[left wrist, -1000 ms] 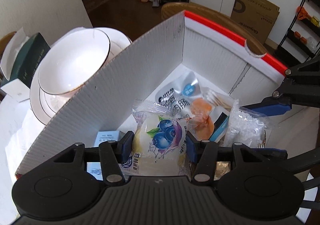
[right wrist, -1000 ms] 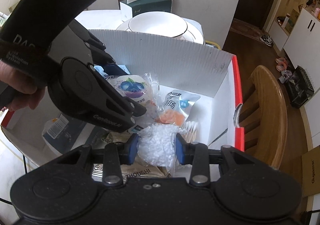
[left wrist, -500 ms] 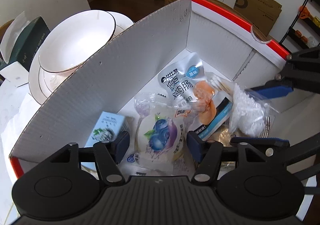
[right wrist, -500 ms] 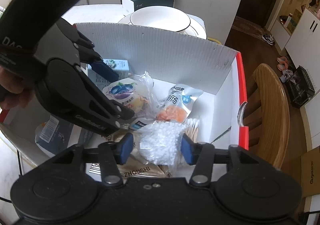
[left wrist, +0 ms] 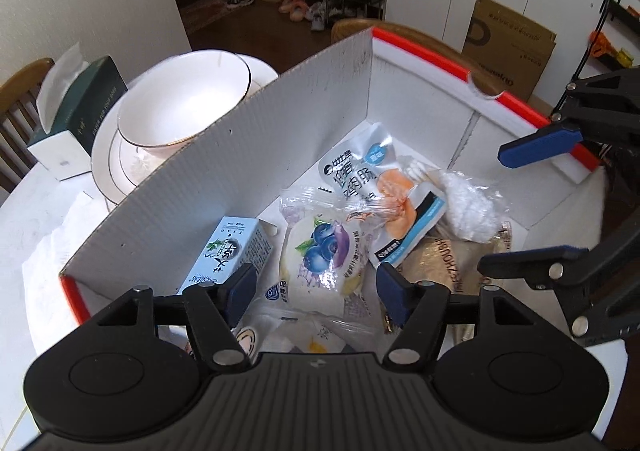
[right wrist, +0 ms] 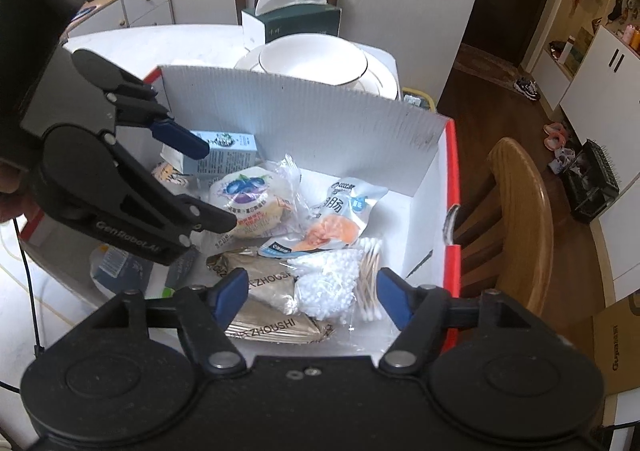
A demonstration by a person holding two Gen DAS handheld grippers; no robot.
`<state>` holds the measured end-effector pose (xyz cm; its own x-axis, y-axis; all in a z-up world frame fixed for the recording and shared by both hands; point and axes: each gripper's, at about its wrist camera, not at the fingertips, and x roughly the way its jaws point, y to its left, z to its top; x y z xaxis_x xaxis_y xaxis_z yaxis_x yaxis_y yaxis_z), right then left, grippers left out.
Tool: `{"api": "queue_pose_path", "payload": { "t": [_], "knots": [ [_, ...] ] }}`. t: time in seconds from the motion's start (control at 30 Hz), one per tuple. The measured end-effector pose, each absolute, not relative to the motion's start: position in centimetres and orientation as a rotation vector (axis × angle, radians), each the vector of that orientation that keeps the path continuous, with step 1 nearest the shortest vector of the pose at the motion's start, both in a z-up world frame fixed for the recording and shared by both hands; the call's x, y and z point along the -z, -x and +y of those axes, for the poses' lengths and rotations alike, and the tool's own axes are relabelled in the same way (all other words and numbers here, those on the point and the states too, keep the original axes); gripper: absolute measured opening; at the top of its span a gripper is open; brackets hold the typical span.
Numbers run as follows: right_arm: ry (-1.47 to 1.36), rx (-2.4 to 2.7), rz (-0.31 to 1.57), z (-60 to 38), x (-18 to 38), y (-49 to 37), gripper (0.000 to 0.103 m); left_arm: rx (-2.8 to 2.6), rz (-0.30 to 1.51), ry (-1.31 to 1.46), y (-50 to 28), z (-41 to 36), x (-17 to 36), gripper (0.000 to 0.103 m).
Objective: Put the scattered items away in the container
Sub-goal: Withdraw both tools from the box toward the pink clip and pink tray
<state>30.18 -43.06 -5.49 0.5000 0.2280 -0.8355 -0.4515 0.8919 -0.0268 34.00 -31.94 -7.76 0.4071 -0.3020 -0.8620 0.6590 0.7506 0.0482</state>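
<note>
So both tongs are hanging over the box (left wrist: 256, 155) right now, left tongs (left wrist: 316, 287) spread apart w/ nothing between them, right tongs (right wrist: 308, 293) also spread wide and empty. Everything I can see of the scattered stuff is already lying inside the box, which sits on the white worktop (left wrist: 36, 235) next to a stack of bowls (left wrist: 180, 107) and a tissue box (left wrist: 76, 107).

Handling guesses: the blueberry pastry pack (left wrist: 320, 251) looks soft and squishy, crinkly slippery film, so I'd pinch it by the sealed edge, not the middle. Sausage pouch (left wrist: 360, 175) is floppy plastic too, prob grab the top seam. Bag of white beads (right wrist: 328, 283) is light and shapeless, will sag, take it near the top. Cotton swab pack (right wrist: 370, 271) is thin, easy to crush. Little carton (left wrist: 232, 251) is the only stiff thing, grab across its 2 flat sides.

Readable text: "TSAG" on the carton, "ZHOUSHI" on the brown packets (right wrist: 264, 291), "GenRobot.AI" on the side of the left tongs in the right cam view. Sausage pouch has big Chinese print, can't make out the rest.

Looks close to done imo.
</note>
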Motion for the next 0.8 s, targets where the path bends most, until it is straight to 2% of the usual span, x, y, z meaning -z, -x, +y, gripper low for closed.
{"api": "queue_pose_path", "payload": {
  "t": [0.37,0.63,0.73,0.8],
  "knots": [
    [0.208,-0.406,0.922,-42.8,3.1,-28.2,0.073,0.661,0.918,-0.341,-30.9,-29.9,5.0,0.065],
    [0.188,-0.388,0.886,-41.7,1.5,-26.3,0.08,0.684,0.87,-0.311,-28.5,-28.0,3.5,0.066],
    [0.172,-0.38,0.87,-41.3,0.9,-25.5,0.084,0.689,0.846,-0.294,-27.7,-27.0,3.0,0.075],
    [0.156,-0.375,0.861,-41.1,0.5,-25.1,0.085,0.694,0.827,-0.287,-27.0,-26.4,2.6,0.075]
  ]
}}
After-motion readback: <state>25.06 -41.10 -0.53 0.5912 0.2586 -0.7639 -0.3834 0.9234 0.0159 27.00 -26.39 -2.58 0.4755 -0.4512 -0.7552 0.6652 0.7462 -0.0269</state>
